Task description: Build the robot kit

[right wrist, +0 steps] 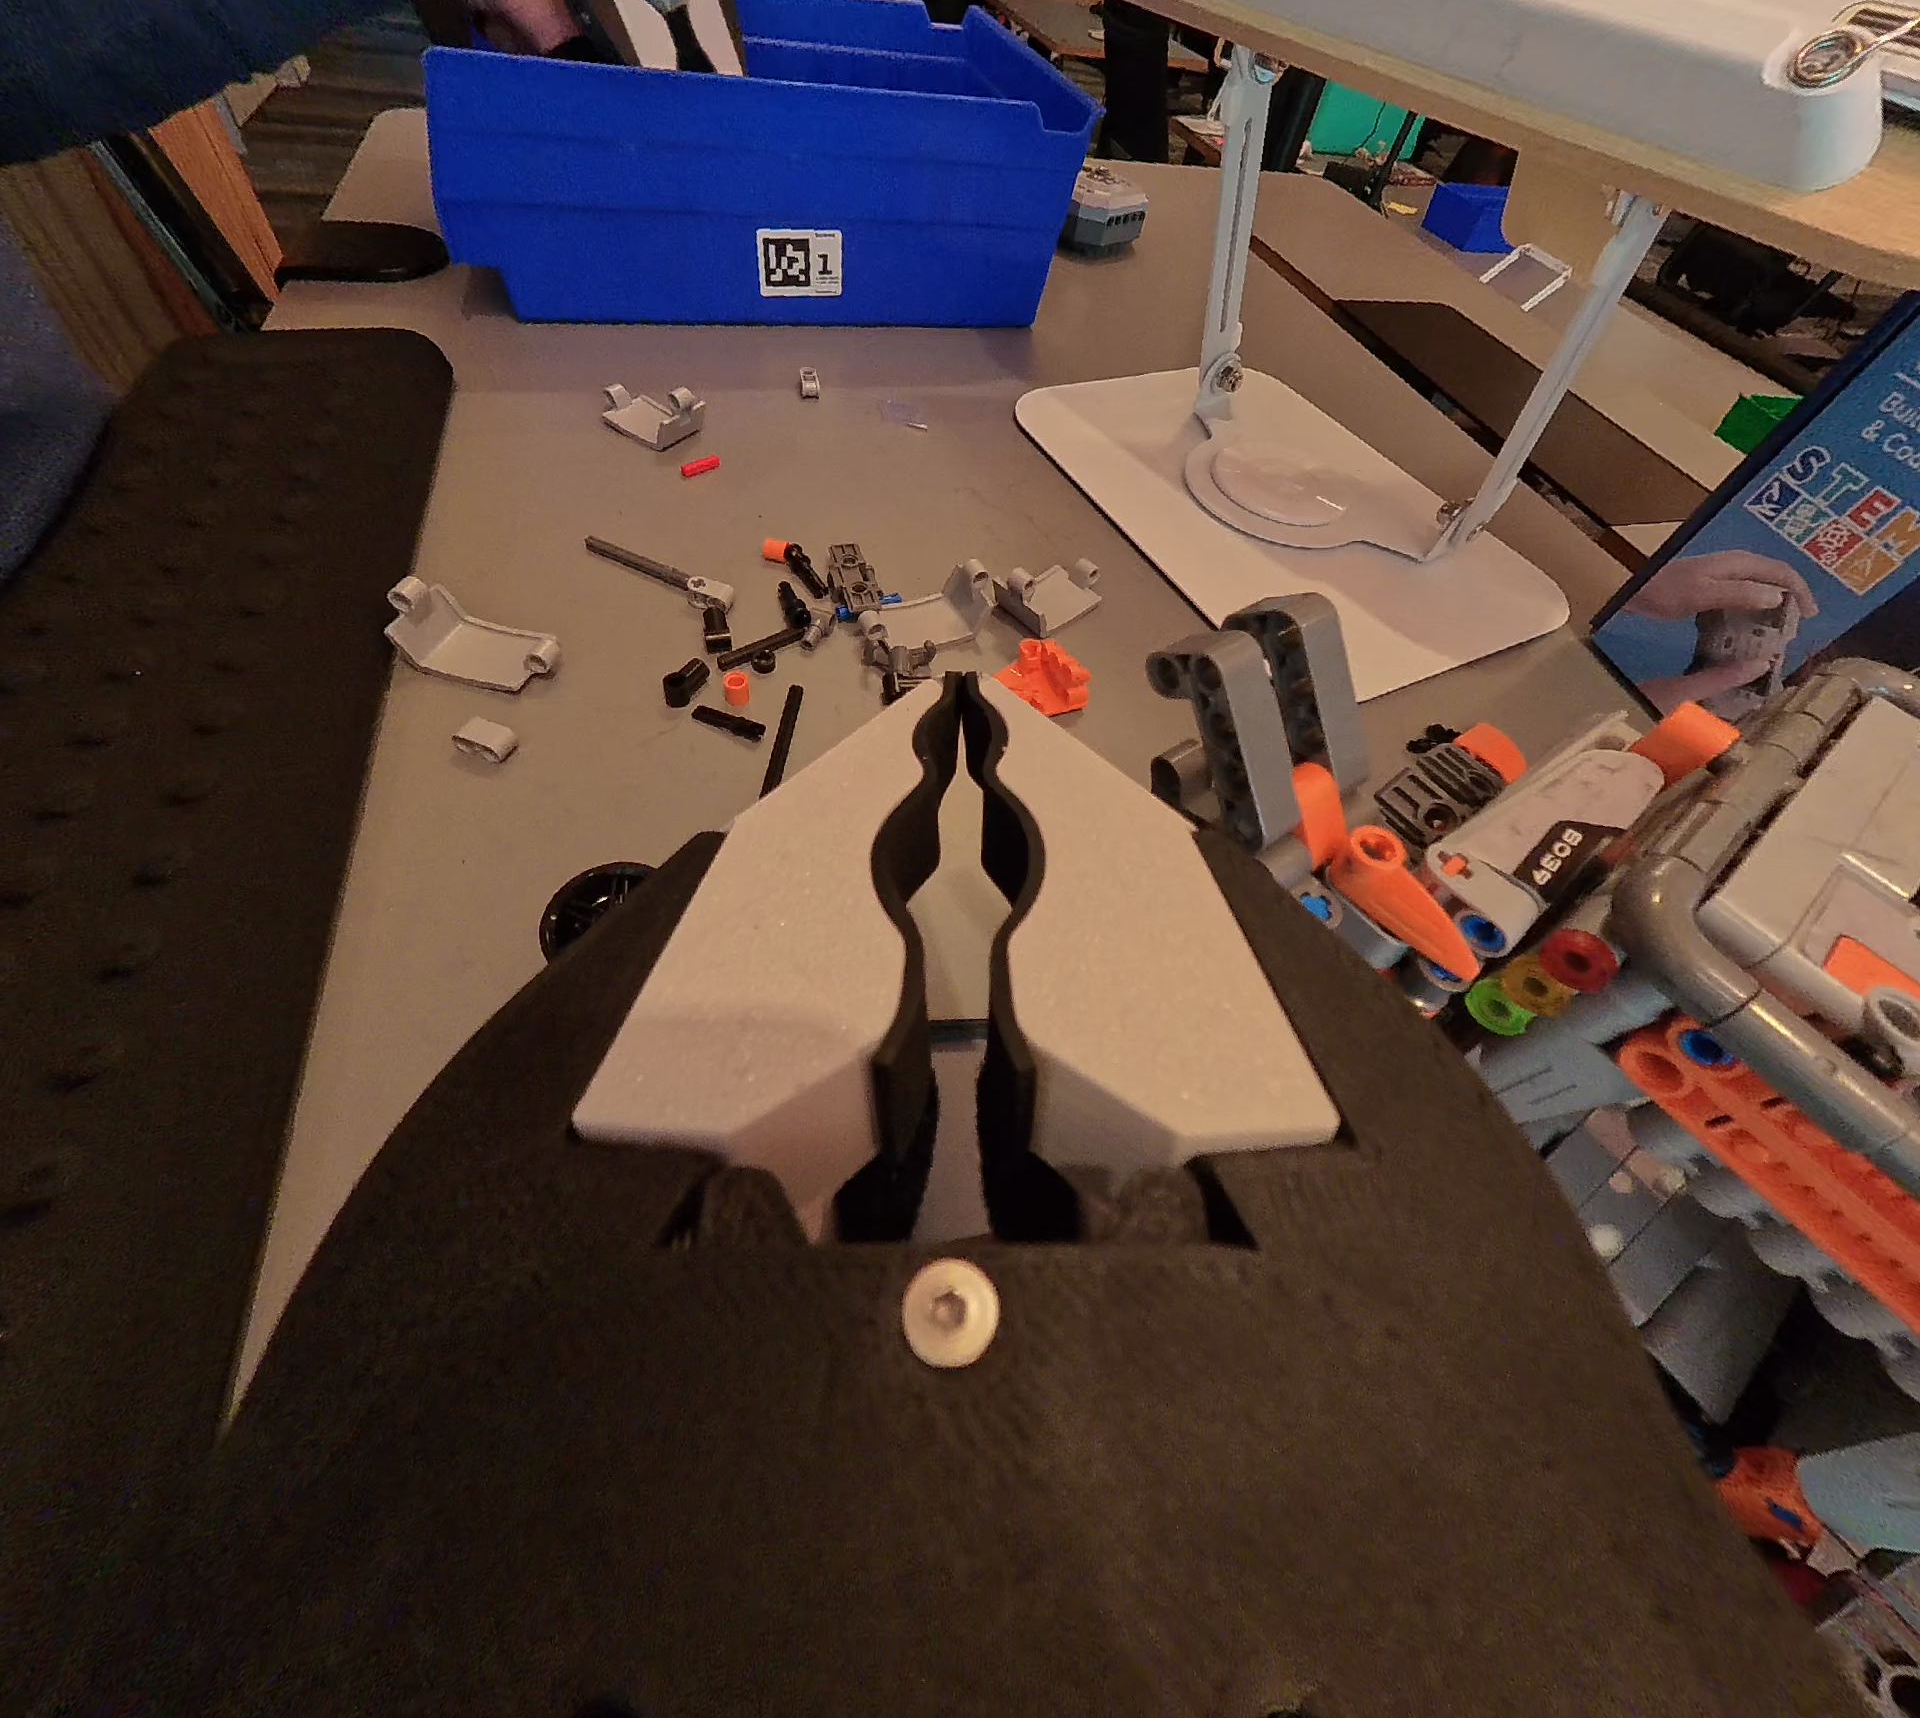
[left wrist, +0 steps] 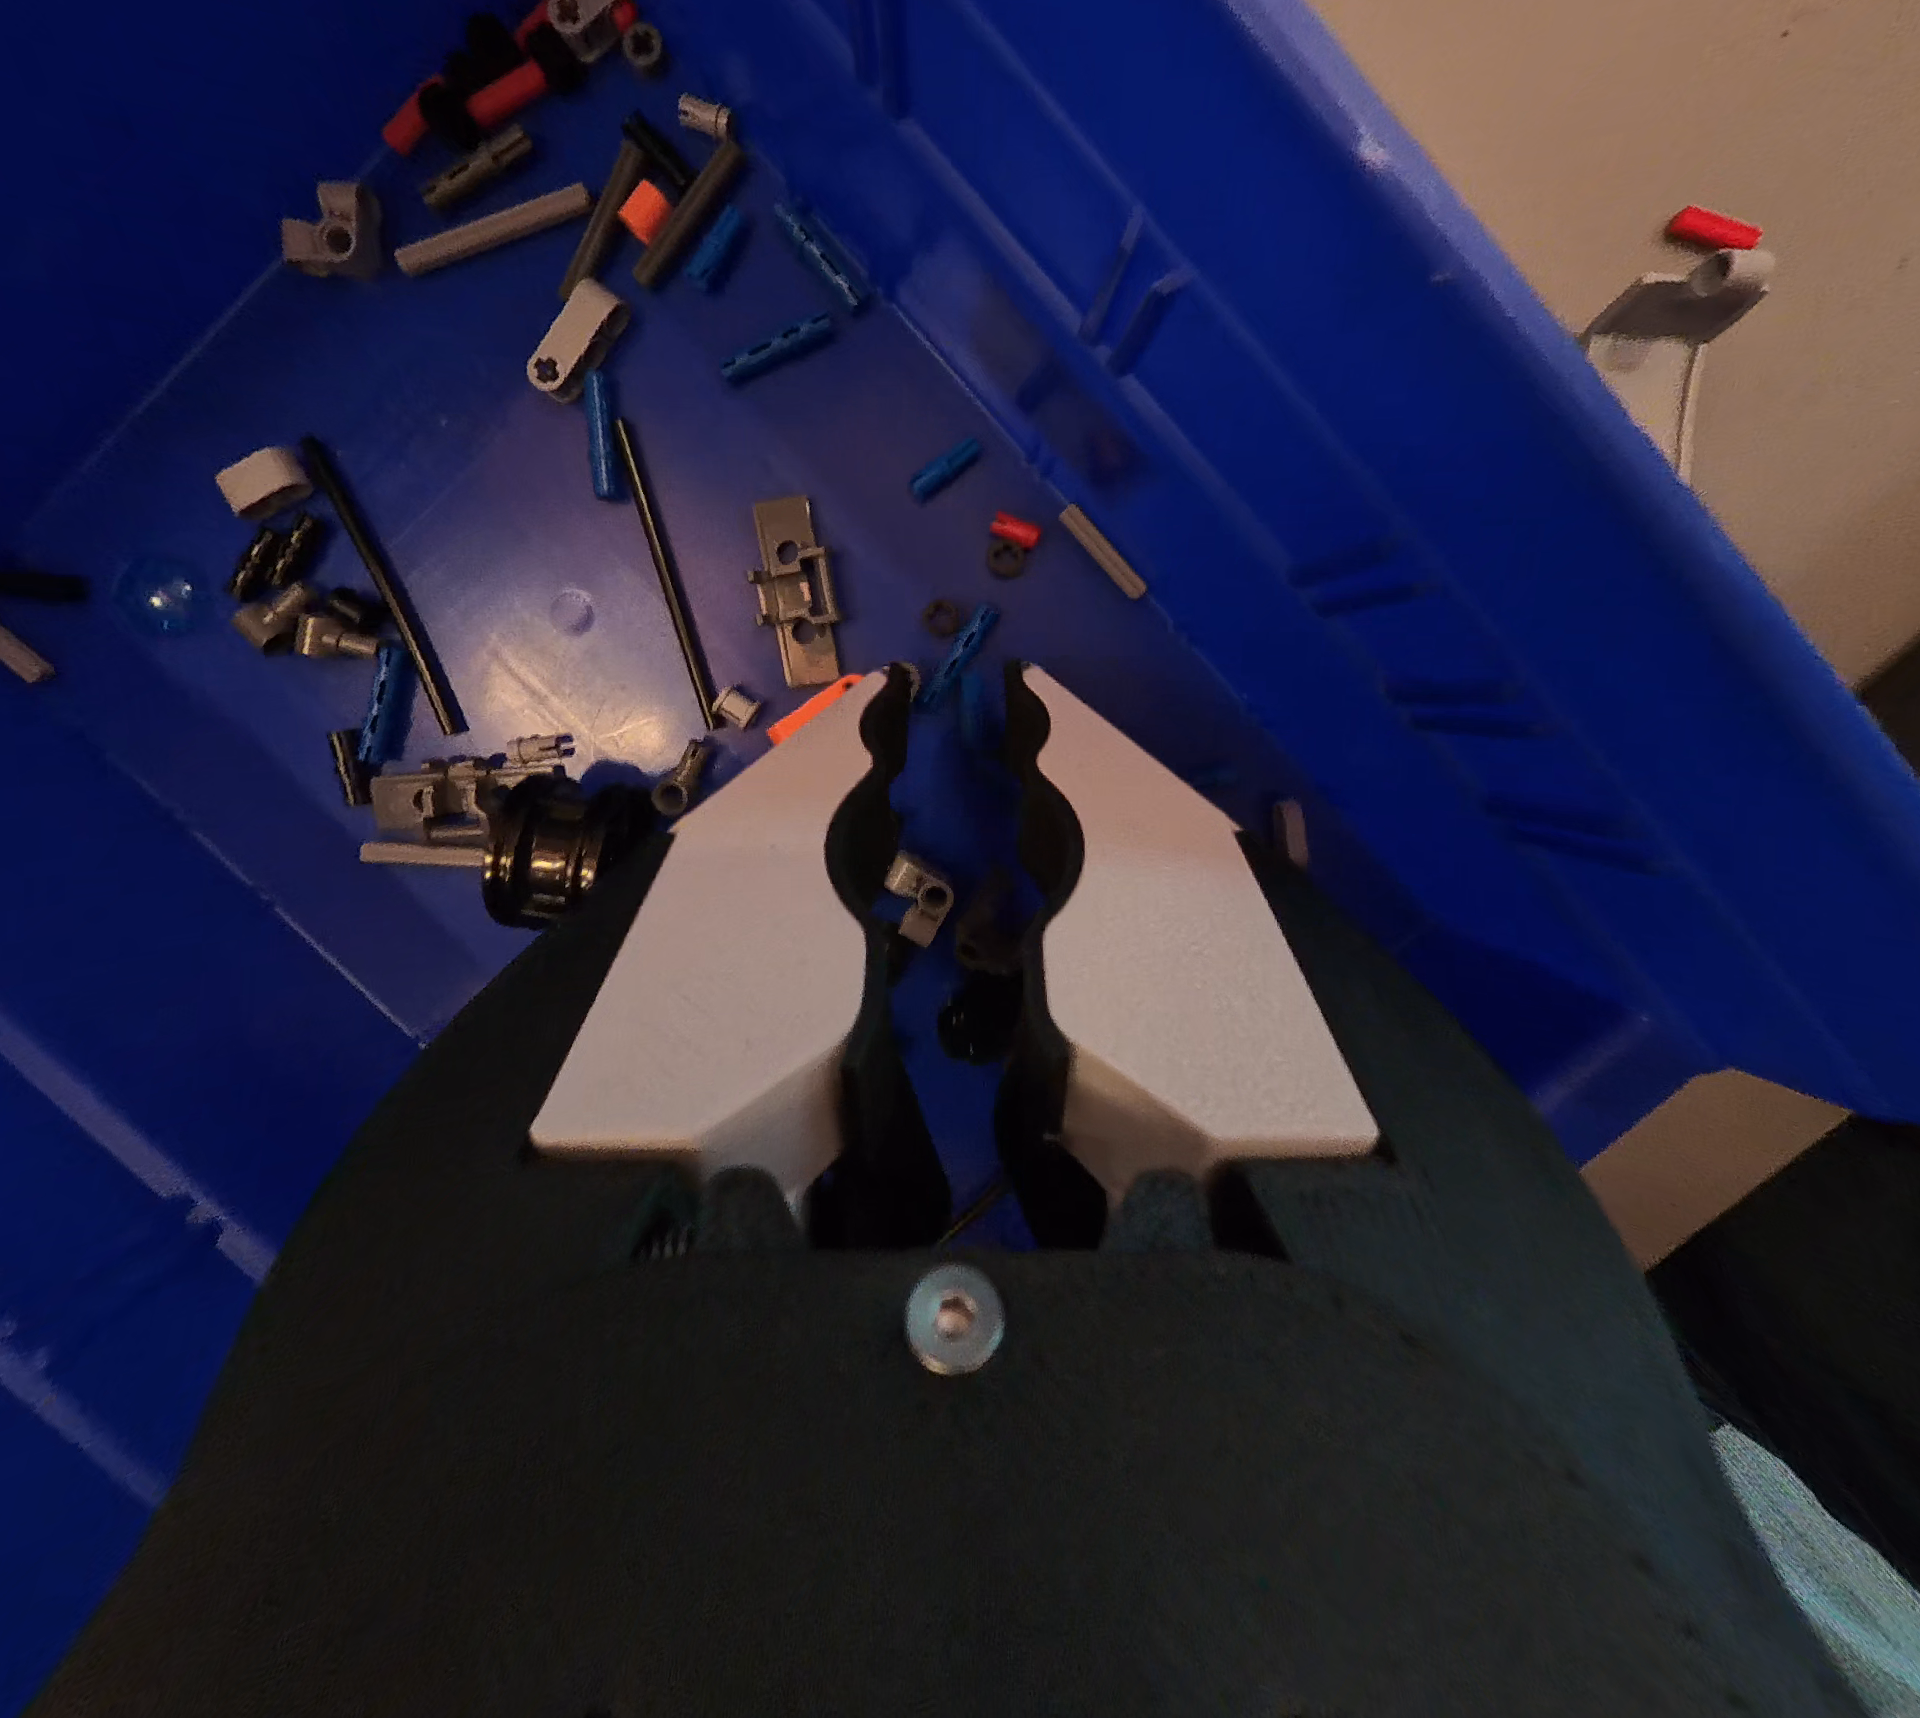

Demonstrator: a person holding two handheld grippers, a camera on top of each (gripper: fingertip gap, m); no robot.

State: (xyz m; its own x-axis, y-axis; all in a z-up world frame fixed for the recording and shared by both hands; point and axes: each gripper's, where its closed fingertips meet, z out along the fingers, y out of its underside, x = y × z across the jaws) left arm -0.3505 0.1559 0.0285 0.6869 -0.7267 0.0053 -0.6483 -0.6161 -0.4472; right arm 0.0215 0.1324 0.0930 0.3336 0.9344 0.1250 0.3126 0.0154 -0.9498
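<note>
Right gripper [right wrist: 961, 681] hovers low over the grey table [right wrist: 520, 837], jaws pressed together and empty, tips just beside scattered small building parts [right wrist: 790, 619]. Left gripper [left wrist: 956, 676] reaches into the blue bin [left wrist: 1195, 380], jaws slightly spread over loose pins [left wrist: 956, 650], gripping nothing.

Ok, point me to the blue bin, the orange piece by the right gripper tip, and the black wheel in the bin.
blue bin [right wrist: 644, 203]: right wrist view, front wall.
orange piece [right wrist: 1044, 674]: right wrist view, top face.
black wheel [left wrist: 540, 858]: left wrist view, rim.
</note>
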